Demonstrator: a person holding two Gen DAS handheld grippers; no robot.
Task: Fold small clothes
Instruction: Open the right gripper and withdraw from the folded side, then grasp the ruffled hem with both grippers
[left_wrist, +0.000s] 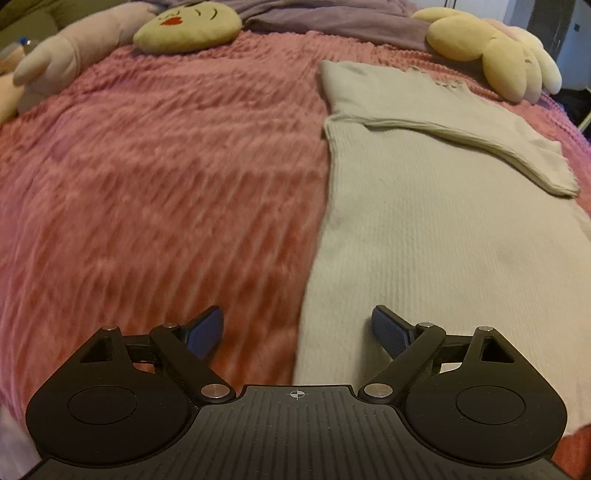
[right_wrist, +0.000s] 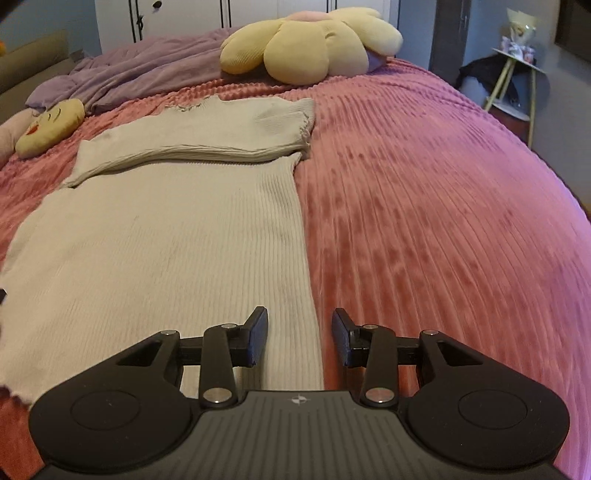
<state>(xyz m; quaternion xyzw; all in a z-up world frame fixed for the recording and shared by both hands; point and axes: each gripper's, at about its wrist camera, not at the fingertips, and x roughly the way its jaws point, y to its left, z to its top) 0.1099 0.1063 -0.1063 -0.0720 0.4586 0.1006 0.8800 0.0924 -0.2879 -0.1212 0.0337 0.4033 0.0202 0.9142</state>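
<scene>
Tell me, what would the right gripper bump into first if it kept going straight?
Probably the right-hand edge of the beige ribbed knit top, where it meets the pink ribbed bedspread; depth is unclear.

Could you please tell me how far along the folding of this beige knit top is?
Done: both sleeves of the beige knit top are folded across its upper part, one sleeve lying over the body. In hand: nothing; the left gripper and right gripper both hang open over its side edges near the hem. Left: folding the long body, which lies flat on the pink bedspread.
</scene>
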